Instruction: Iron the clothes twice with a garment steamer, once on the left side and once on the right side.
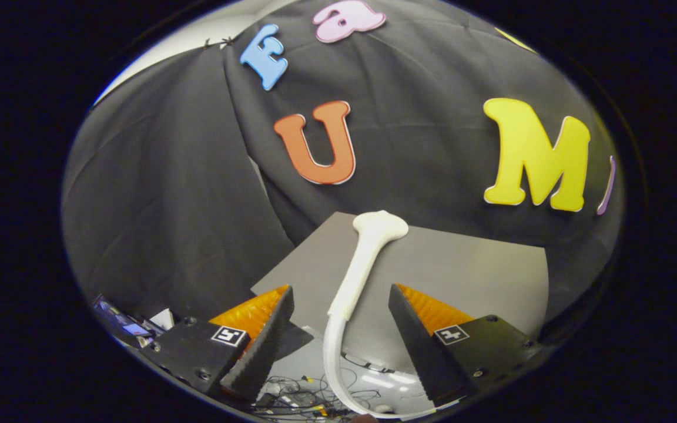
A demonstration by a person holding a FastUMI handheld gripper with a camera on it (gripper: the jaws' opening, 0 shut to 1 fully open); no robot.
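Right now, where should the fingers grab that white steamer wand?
Probably on the long straight handle of the white steamer wand, below its wide head. The handle is slim and runs straight ahead between the open fingers, so they can close on it from both sides. The gripper isn't touching it yet. Avoid the bendy hose; it would flop.

The light is soft and even, and it seems to come from above. The black cloth wall looks dim, but its folds still show. The grey table is bright with no hard shadows on it. The white steamer stands out sharp and clear. The round lens bends everything near the edges. Low down, between the spread fingers, the tangle of wires is small and perhaps a little blurry.
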